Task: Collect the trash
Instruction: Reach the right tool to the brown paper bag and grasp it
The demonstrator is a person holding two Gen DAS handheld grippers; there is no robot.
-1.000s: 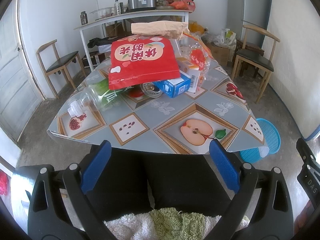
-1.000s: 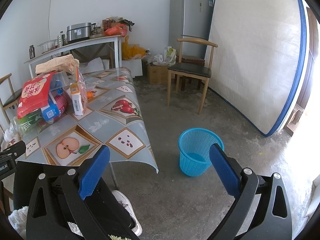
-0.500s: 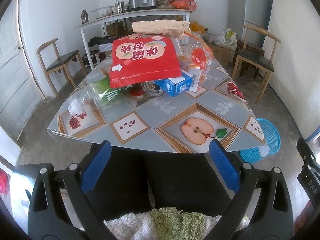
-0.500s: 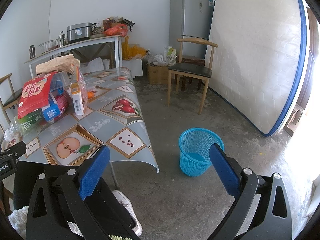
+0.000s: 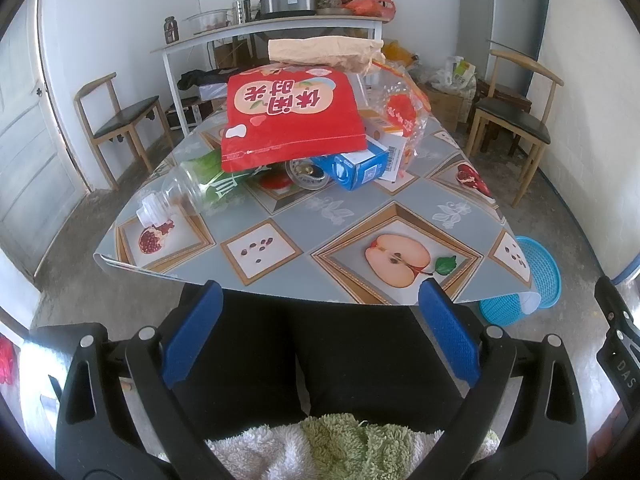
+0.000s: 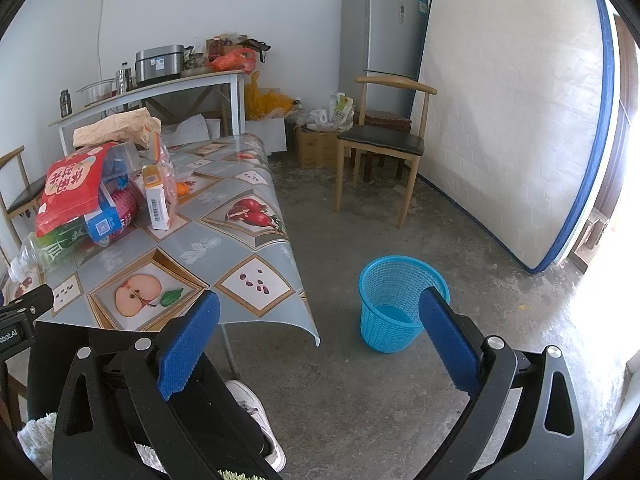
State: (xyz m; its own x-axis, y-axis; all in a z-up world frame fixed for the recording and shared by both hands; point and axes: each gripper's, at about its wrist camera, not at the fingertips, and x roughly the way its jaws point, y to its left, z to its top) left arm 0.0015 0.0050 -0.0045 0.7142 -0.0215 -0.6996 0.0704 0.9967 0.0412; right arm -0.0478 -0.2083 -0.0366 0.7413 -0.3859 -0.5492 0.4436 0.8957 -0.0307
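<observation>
A pile of trash lies on the table (image 5: 336, 216): a red snack bag (image 5: 288, 120), a brown paper bag (image 5: 320, 50), a blue carton (image 5: 356, 164), a clear plastic bottle (image 5: 188, 192) on its side and a crinkled clear wrapper (image 5: 400, 108). The pile also shows in the right wrist view (image 6: 76, 184). A blue mesh basket (image 6: 400, 300) stands on the floor right of the table. My left gripper (image 5: 320, 300) is open and empty, short of the table's near edge, above my lap. My right gripper (image 6: 320, 312) is open and empty, over the floor between table and basket.
Wooden chairs stand left (image 5: 120, 116) and right (image 6: 380, 148) of the table. A white side table (image 5: 272, 28) with a cooker stands behind. A fridge (image 6: 380, 28) and a leaning mattress (image 6: 512, 112) are at the right. Boxes and bags lie by the wall.
</observation>
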